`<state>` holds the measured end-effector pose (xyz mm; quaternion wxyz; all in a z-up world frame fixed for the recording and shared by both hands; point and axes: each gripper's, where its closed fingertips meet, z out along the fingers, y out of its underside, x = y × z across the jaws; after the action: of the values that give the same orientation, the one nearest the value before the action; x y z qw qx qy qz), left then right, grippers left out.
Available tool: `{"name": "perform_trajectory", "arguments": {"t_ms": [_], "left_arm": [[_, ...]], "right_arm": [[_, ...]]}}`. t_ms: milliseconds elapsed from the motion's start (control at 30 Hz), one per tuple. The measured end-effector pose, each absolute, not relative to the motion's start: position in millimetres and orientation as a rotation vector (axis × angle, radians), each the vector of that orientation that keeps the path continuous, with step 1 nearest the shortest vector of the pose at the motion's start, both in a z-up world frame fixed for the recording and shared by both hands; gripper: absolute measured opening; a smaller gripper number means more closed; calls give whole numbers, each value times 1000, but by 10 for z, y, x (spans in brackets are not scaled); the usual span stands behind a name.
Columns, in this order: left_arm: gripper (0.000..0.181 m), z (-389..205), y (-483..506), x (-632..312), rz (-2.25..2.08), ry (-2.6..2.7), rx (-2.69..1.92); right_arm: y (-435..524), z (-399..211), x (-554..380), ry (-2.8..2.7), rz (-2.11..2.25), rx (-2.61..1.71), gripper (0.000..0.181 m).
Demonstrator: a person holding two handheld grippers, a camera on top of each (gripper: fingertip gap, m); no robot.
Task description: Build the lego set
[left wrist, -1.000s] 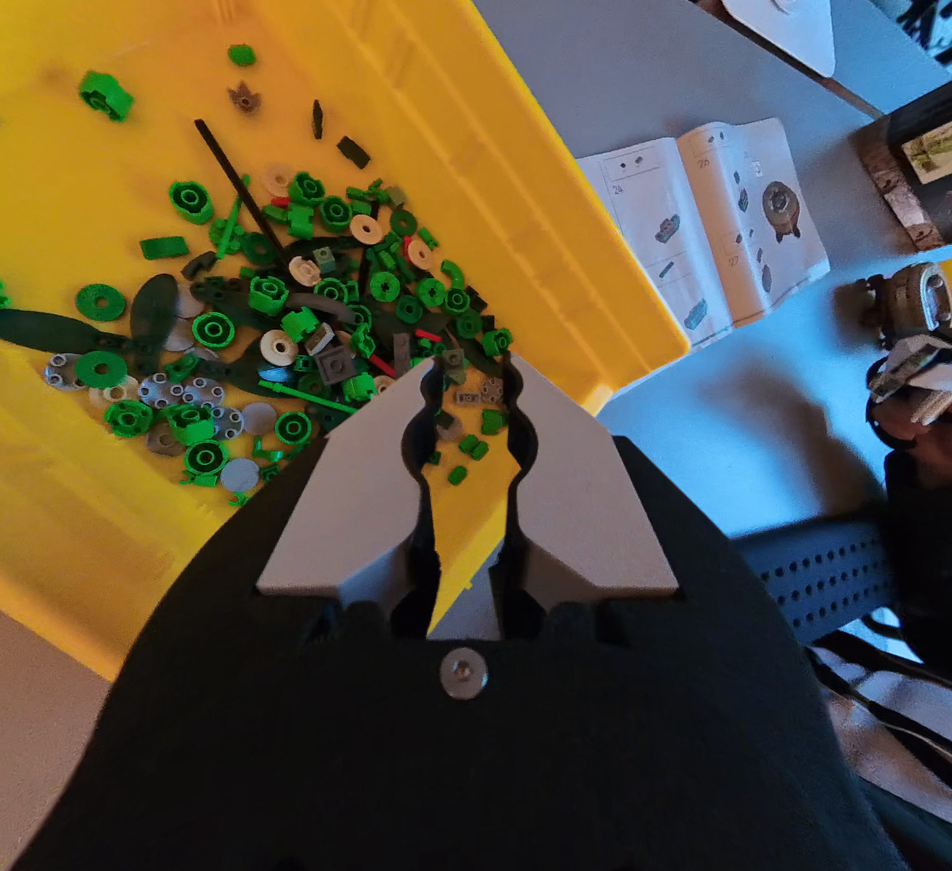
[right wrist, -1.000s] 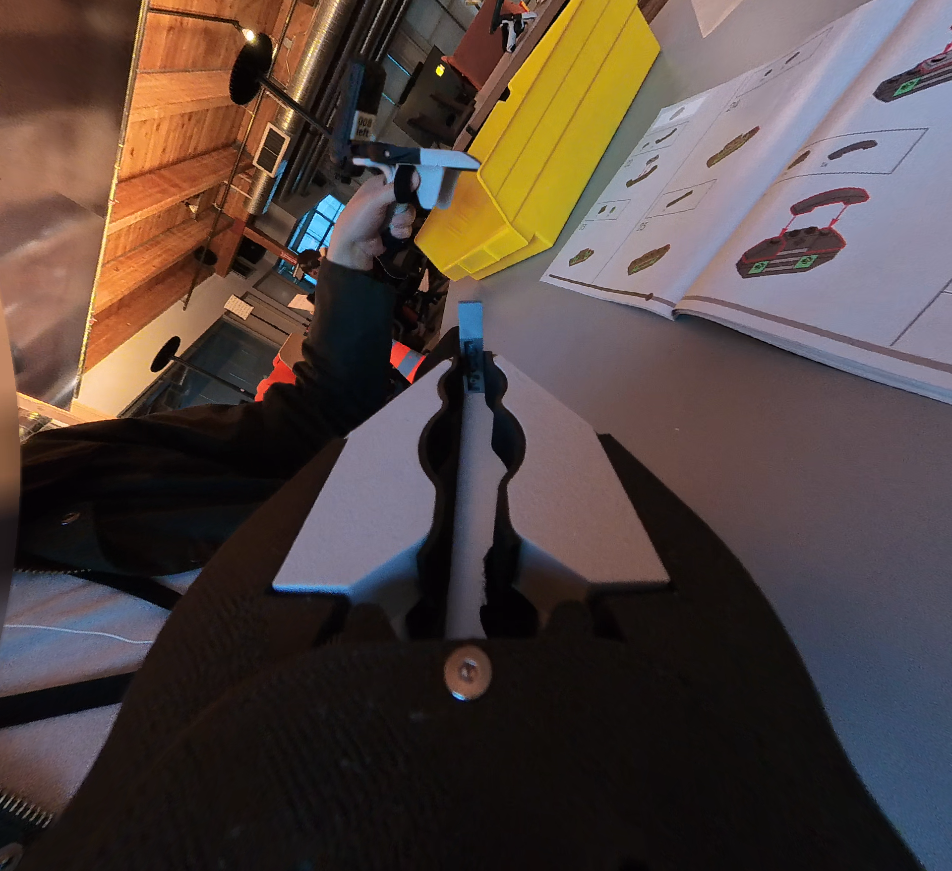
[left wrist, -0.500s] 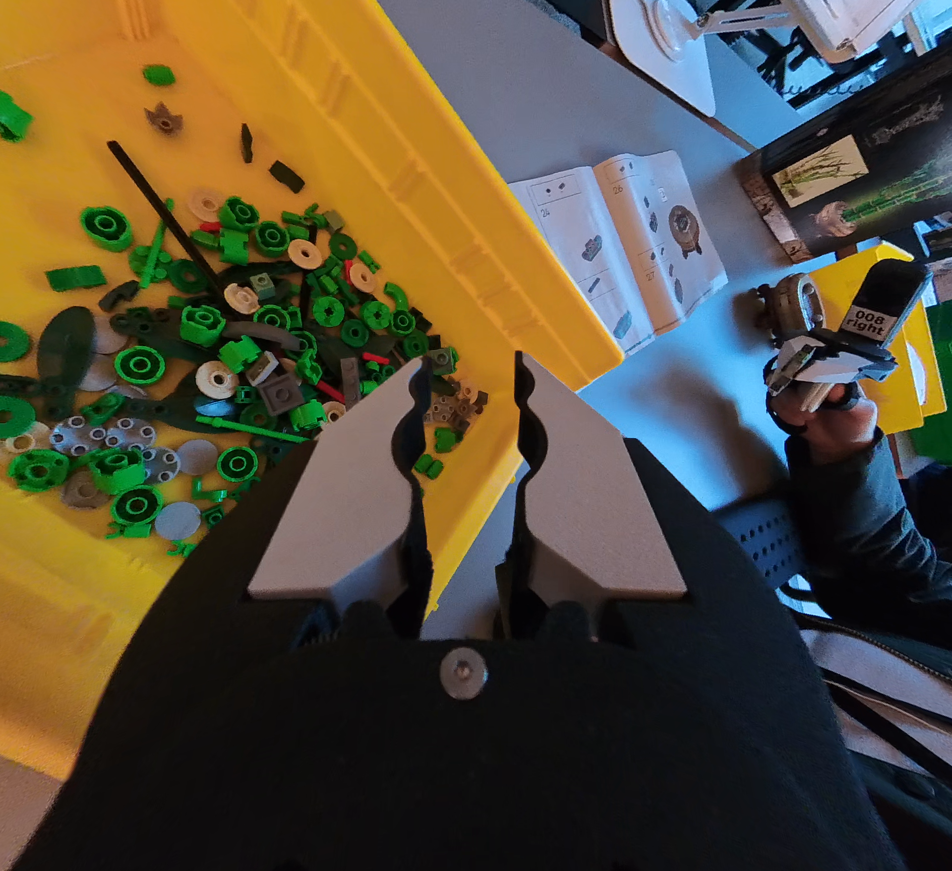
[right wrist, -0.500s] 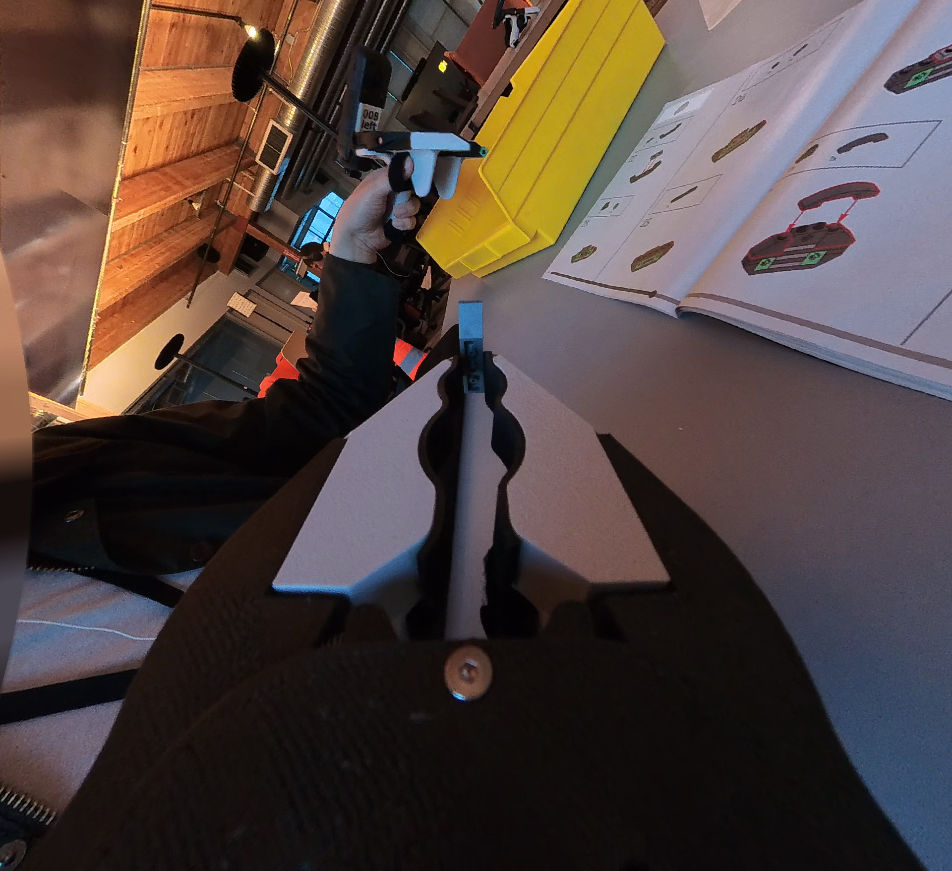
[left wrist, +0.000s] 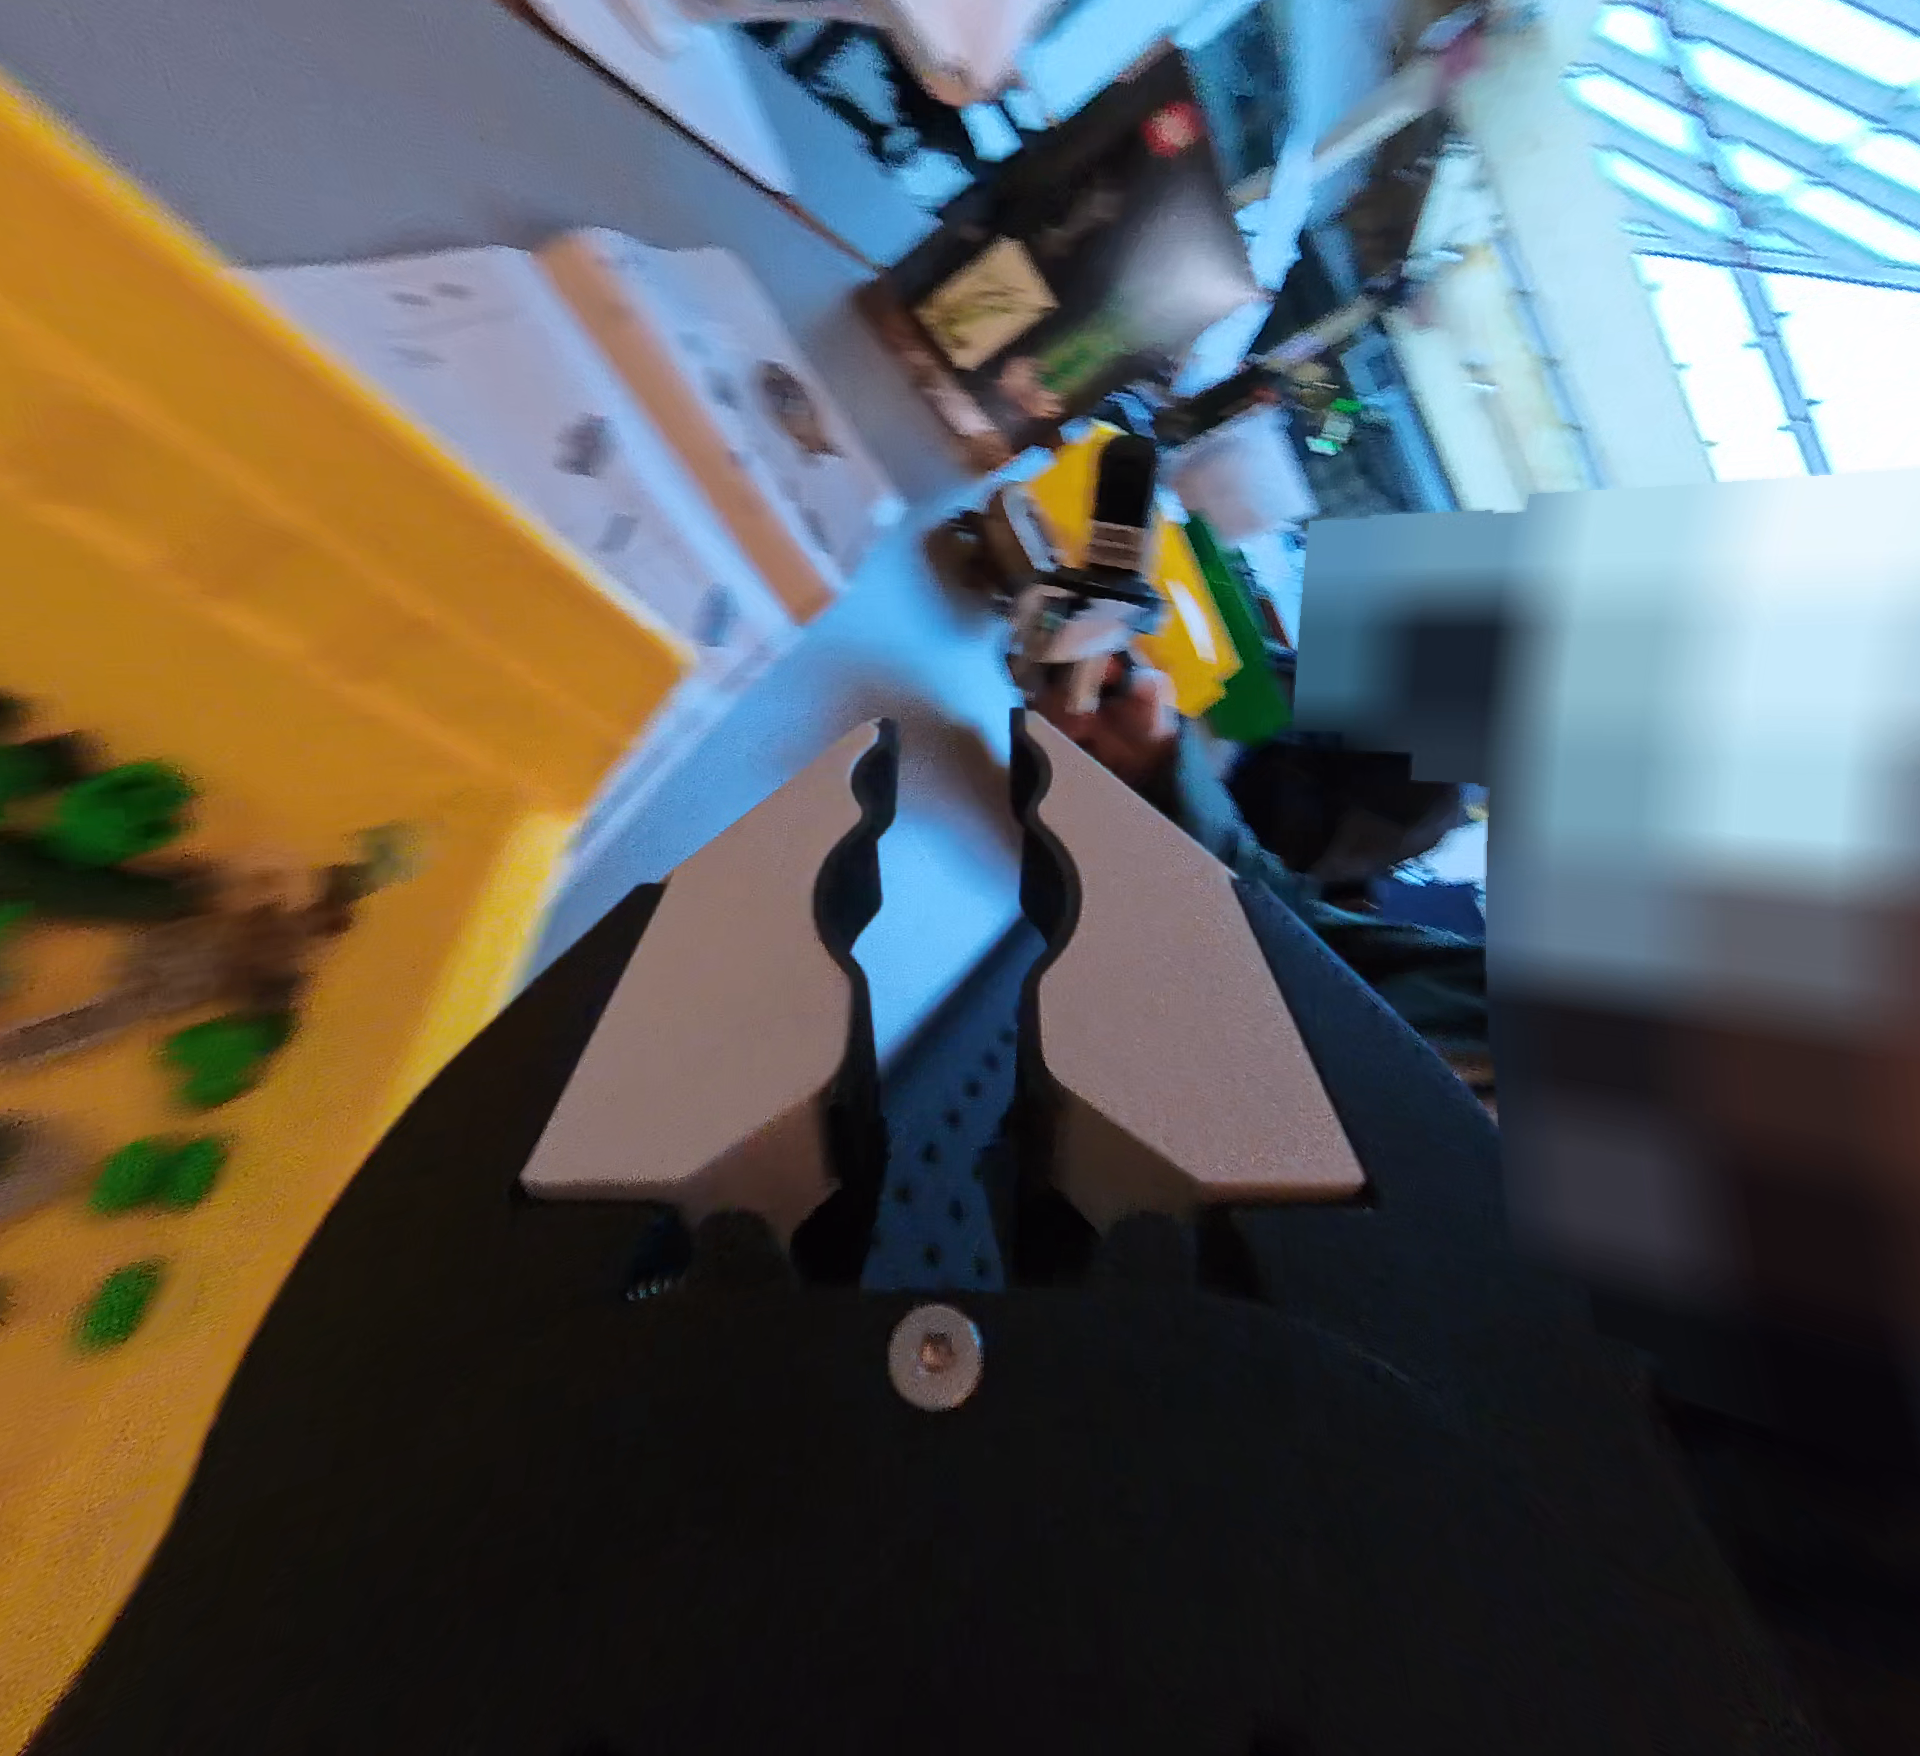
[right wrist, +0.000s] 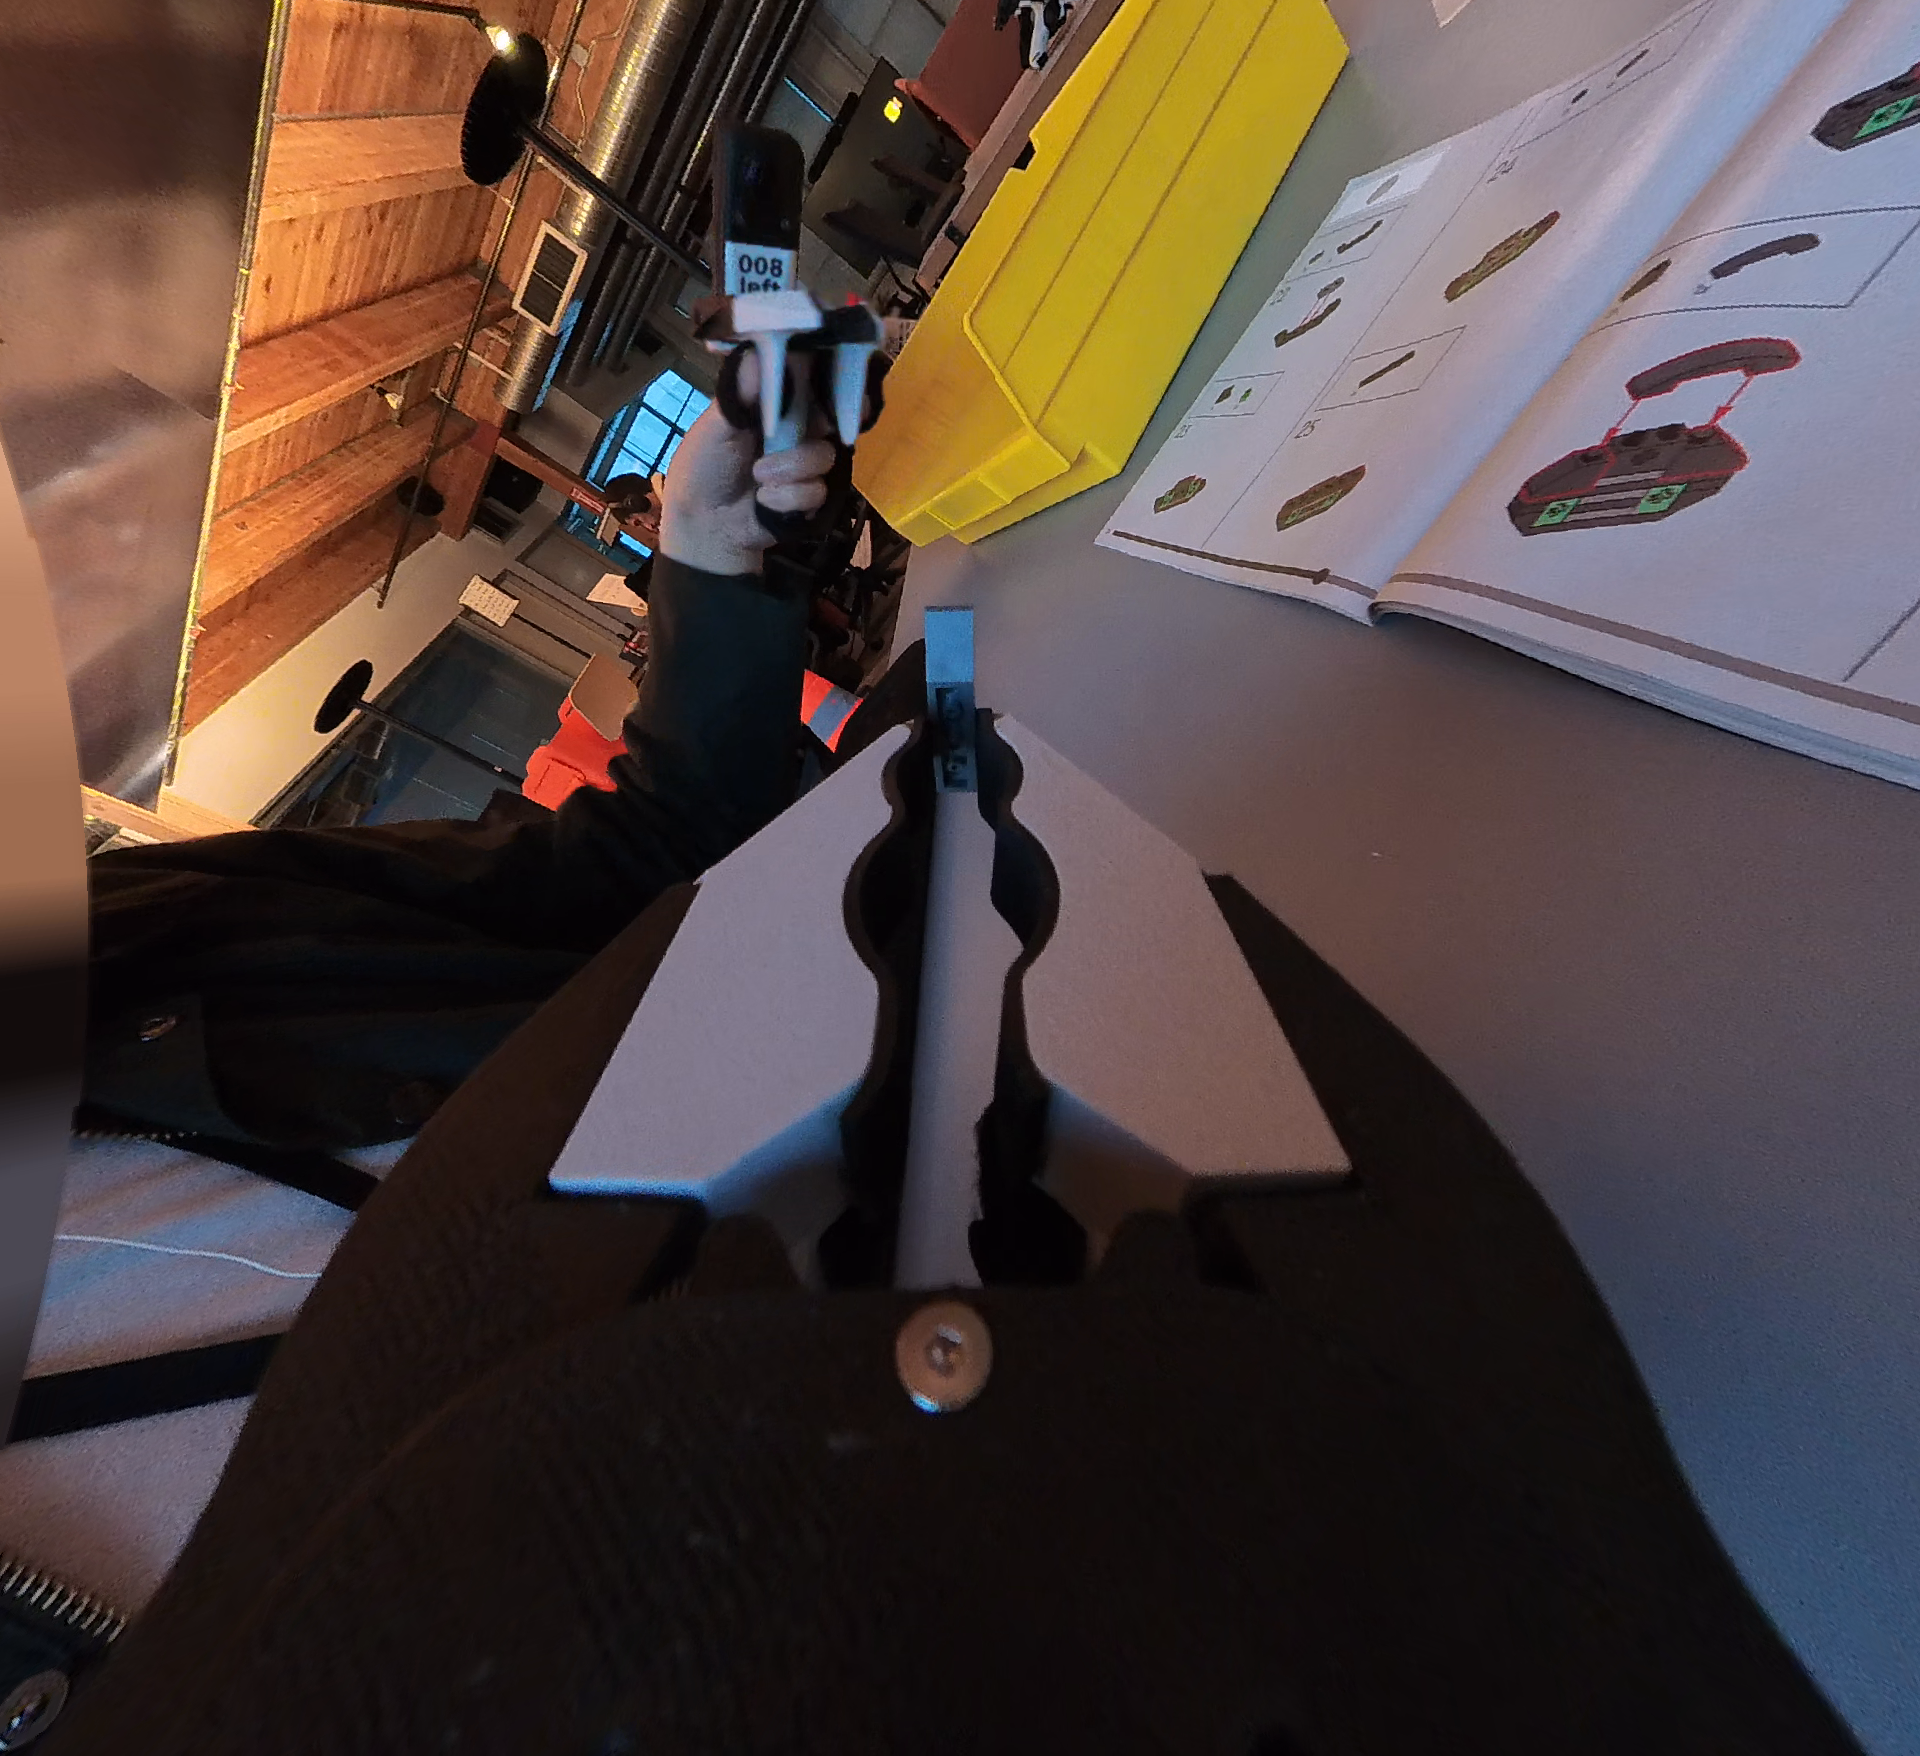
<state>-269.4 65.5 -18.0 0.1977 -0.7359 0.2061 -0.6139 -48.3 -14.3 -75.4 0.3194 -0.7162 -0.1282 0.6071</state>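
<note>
My left gripper point(left wrist: 948, 735) is open and empty, held in the air beside the yellow bin point(left wrist: 260, 563), past its right wall. Blurred green and dark lego pieces point(left wrist: 114, 813) lie in the bin. My right gripper point(right wrist: 951, 730) is shut on a thin grey lego piece point(right wrist: 950, 657) that sticks out past the fingertips, low over the grey table point(right wrist: 1455, 979). The left gripper also shows in the right wrist view point(right wrist: 805, 376), raised in a hand with its jaws apart. The right gripper shows blurred in the left wrist view point(left wrist: 1101, 584).
An open instruction booklet point(right wrist: 1558, 356) lies on the table right of the bin point(right wrist: 1101, 252); it also shows in the left wrist view point(left wrist: 644, 418). A person's dark sleeve point(right wrist: 416, 927) runs along the left. Smaller yellow and green containers point(left wrist: 1195, 636) stand behind the right gripper. About 25 cm separates my left fingertips from my right.
My left gripper has lifted away from over the bin's pieces and swung right toward the right gripper, still open; its view is now blurred. The right gripper stays still, holding the grey piece.
</note>
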Motion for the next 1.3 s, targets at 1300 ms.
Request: {"name": "perform_trajectory", "arguments": {"t_ms": [1300], "left_arm": [[0,-827,438,-2948,-984,633,-1724]], "right_arm": [[-82,-658,-478,-523,1663,-1589,5]]}}
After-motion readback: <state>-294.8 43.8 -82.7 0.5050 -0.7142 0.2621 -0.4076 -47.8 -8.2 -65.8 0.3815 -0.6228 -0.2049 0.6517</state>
